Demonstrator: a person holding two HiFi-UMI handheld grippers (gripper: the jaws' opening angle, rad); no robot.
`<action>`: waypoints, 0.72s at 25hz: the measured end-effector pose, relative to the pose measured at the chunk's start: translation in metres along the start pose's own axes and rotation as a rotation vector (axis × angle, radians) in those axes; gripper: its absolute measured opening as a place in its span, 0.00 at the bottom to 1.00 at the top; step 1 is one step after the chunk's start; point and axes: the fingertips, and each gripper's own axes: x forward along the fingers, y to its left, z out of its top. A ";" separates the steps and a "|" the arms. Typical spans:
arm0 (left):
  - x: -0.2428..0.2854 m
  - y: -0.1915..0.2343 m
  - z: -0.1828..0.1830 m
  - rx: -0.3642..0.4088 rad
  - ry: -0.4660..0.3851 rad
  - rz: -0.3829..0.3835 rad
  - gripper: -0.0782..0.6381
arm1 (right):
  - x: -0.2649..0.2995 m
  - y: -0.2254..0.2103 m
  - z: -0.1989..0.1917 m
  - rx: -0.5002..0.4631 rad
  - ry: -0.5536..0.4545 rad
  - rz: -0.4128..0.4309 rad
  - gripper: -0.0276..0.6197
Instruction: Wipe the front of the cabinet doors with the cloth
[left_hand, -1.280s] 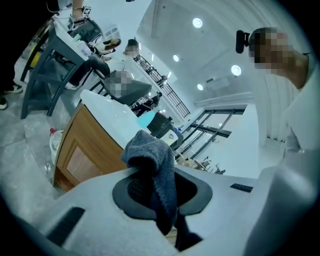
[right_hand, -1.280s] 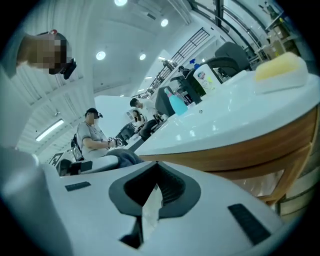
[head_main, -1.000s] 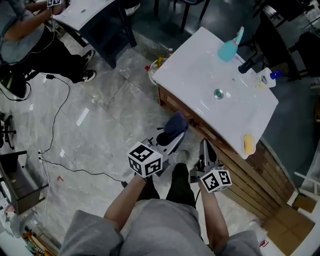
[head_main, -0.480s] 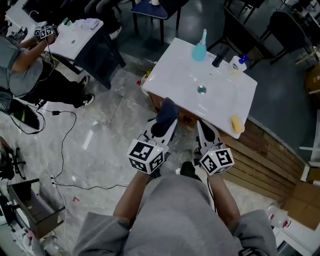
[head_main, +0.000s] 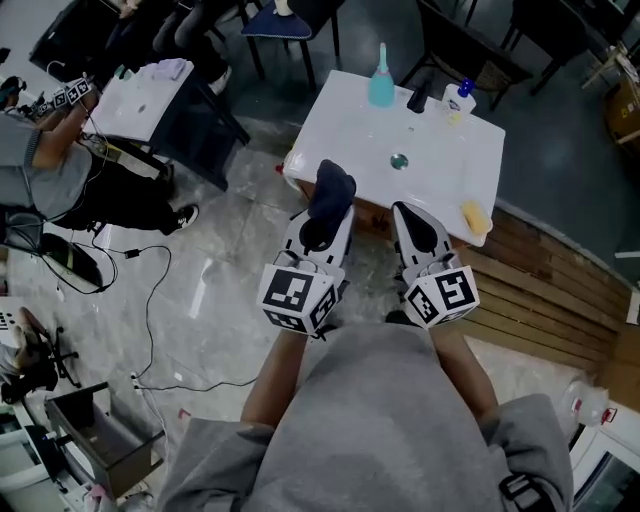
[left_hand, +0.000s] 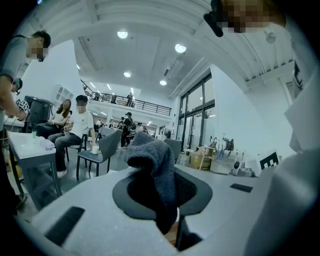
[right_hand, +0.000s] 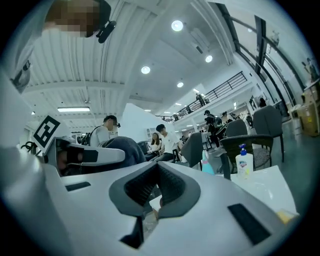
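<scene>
A dark blue cloth (head_main: 331, 188) sticks up from my left gripper (head_main: 322, 222), which is shut on it; in the left gripper view the cloth (left_hand: 152, 167) hangs folded between the jaws. It hovers at the front edge of the white sink top (head_main: 440, 150). The brown cabinet front (head_main: 372, 216) shows only as a thin strip under that top. My right gripper (head_main: 410, 222) is beside the left one, shut with nothing in it; its pads (right_hand: 167, 186) meet in the right gripper view, where the cloth (right_hand: 125, 149) shows at the left.
On the sink top stand a teal spray bottle (head_main: 381, 82), a black faucet (head_main: 418, 97), a soap bottle (head_main: 459, 98) and a yellow sponge (head_main: 474, 218). Wooden slats (head_main: 545, 300) lie to the right. A seated person (head_main: 60, 180), a white table (head_main: 140, 95) and floor cables (head_main: 150, 300) are at the left.
Both grippers have risen from low beside the cabinet front to the level of the sink top's front edge. The cloth stays in the left gripper.
</scene>
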 end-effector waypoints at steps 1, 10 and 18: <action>0.002 -0.002 0.000 0.010 0.000 -0.002 0.19 | -0.001 0.000 0.003 -0.018 -0.013 -0.009 0.05; 0.011 -0.011 -0.003 0.020 -0.008 -0.027 0.19 | -0.002 0.000 0.011 -0.055 -0.050 -0.018 0.05; 0.009 -0.013 -0.002 0.020 -0.010 -0.030 0.19 | -0.003 0.001 0.014 -0.051 -0.059 -0.012 0.05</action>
